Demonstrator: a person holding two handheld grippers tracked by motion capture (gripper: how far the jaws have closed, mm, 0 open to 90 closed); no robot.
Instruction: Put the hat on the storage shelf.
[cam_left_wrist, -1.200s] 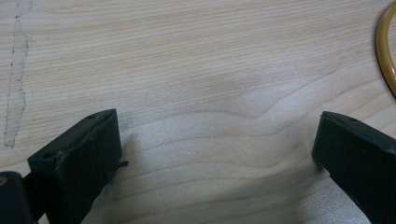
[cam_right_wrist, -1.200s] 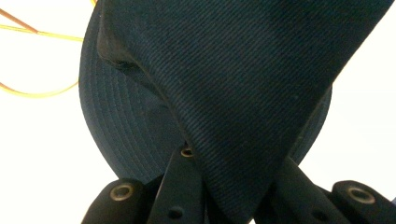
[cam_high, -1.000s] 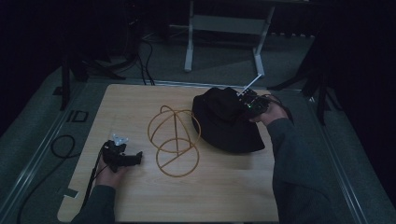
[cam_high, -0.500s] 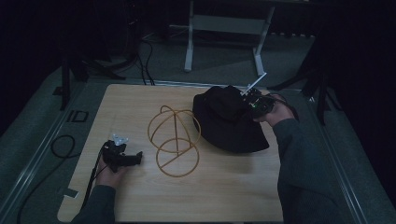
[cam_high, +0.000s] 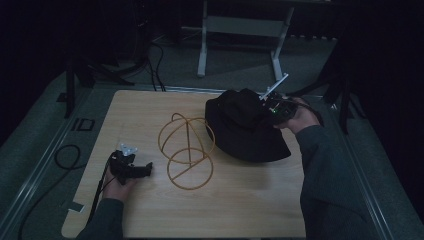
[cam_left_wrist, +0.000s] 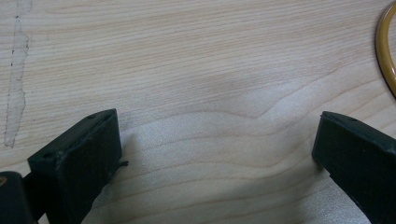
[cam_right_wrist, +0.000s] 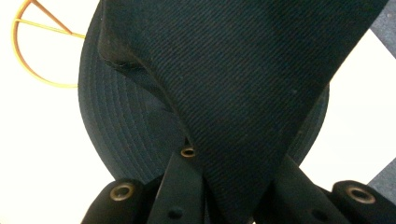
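The right tool (cam_high: 270, 107) pinches the crown of a black hat (cam_high: 245, 127), which sits at the far right of the counter (cam_high: 240, 210) with its brim down, just beside a yellow wire frame (cam_high: 187, 150). The left tool (cam_high: 142, 169) rests low at the near left of the counter, jaws wide and holding nothing.

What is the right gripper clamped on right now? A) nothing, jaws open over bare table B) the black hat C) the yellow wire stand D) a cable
B: in the right gripper view the jaws of the right gripper close on a pulled-up fold of the black hat, while the yellow wire stand sits apart on the table.
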